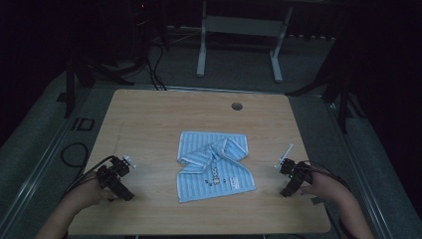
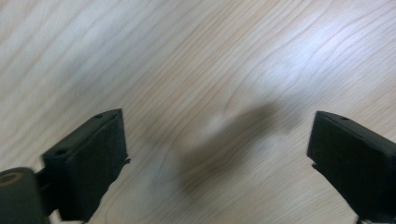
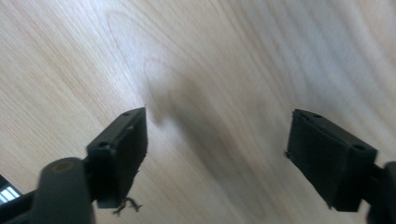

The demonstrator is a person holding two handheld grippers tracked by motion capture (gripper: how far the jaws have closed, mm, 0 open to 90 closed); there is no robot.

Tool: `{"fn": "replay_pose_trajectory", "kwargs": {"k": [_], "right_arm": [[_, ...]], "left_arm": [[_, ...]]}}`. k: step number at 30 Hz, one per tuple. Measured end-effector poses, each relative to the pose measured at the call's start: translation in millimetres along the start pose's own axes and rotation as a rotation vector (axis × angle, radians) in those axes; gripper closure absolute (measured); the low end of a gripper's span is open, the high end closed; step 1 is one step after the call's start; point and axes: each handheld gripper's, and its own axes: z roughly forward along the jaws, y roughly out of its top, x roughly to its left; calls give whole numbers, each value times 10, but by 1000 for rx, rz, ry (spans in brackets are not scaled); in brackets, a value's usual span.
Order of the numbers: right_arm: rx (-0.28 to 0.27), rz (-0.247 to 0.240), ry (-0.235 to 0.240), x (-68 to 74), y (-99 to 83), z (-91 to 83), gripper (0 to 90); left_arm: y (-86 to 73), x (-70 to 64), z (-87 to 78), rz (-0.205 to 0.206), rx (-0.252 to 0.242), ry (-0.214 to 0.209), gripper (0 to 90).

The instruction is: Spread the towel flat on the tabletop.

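Observation:
A light blue striped towel lies crumpled and partly folded in the middle of the wooden table. My left gripper rests low at the table's left front, well apart from the towel. Its jaws stand wide apart over bare wood in the left gripper view, gripper open and holding nothing. My right gripper sits at the right front, also clear of the towel. In the right gripper view the gripper is open above bare wood.
A round cable hole sits near the table's far edge. Beyond the table stands a white desk frame on grey carpet. Black cables trail on the floor at the left. The room is dim.

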Motion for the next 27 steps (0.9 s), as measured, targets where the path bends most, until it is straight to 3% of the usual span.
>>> {"fn": "replay_pose_trajectory", "kwargs": {"k": [2,12,20,27], "right_arm": [[8,-40,2,16,81,-27,281],[-1,-70,11,46,356,-15,302],[-13,-147,-8,126,572,-24,397],[-67,-192,-7,202,821,-84,423]], "left_arm": [[97,-54,11,19,6,-4,69],[378,-219,47,72,-14,-19,72],[645,-364,26,116,-45,-24,108],[887,-548,3,175,-79,-32,146]]}}
